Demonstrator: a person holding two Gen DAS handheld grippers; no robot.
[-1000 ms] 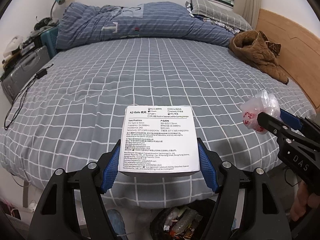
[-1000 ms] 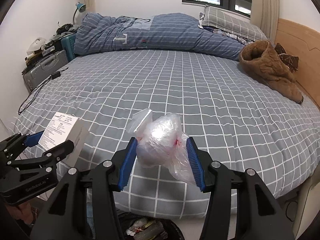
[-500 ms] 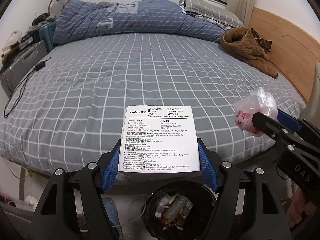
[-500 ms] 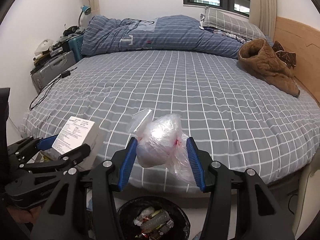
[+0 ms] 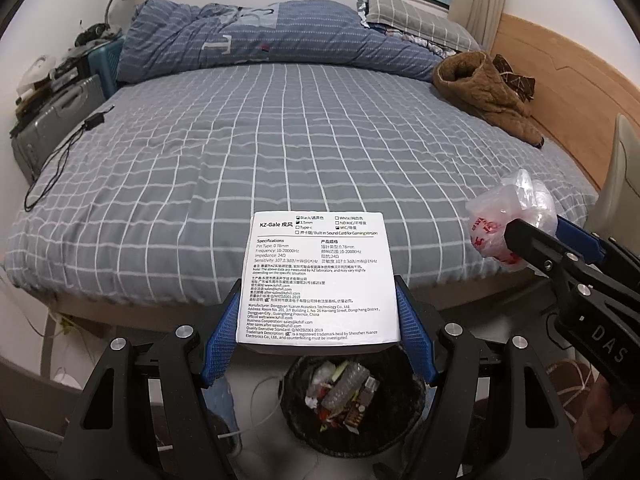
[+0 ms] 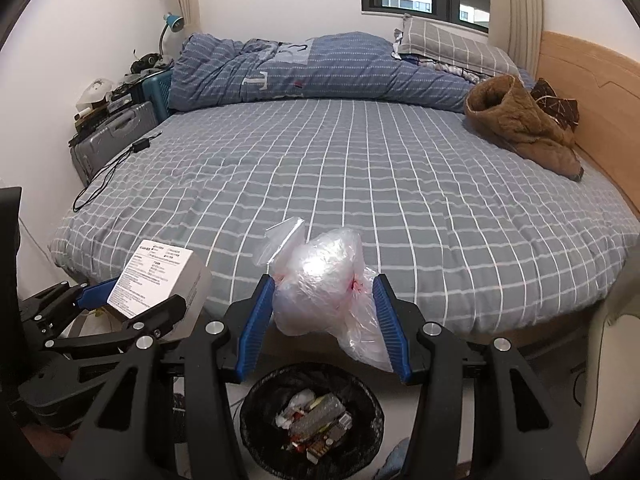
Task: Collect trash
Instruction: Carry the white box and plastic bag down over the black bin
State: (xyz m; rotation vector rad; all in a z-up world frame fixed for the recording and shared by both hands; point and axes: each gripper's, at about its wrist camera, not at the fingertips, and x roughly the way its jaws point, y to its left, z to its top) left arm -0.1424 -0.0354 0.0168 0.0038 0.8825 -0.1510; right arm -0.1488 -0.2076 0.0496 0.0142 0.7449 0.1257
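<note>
Left wrist view: the bed [image 5: 280, 152] fills most of the frame from nine to three o'clock, its grey checked cover bare through the middle, with its near edge running just above the gripper. A rolled blue duvet [image 5: 248, 36] lies along the far side at twelve o'clock, a grey suitcase [image 5: 52, 120] stands against the wall at nine o'clock, and a brown jacket [image 5: 488, 92] is heaped at two o'clock beside the wooden headboard [image 5: 560, 80]. A black cable [image 5: 56, 168] trails off the bed's left edge. On the floor at six o'clock, in the open strip between bed edge and camera, stands a black trash bin [image 5: 404, 420] already holding scraps.

The left gripper [image 5: 318, 320] is clamped on a white box [image 5: 320, 276], label side up; both blue pads press its side walls, and its near end hangs over the bin's far rim. At three o'clock the right gripper [image 5: 532, 236] carries a crumpled plastic bag [image 5: 508, 212].

In the right wrist view, the right gripper [image 6: 324, 312] has its jaws about half apart, pinching the plastic bag [image 6: 320, 280] between the pads, a loose tail drooping by the right pad. The trash bin [image 6: 256, 408] sits directly below at six o'clock. The left gripper [image 6: 132, 300] and white box [image 6: 156, 276] are at eight o'clock.
</note>
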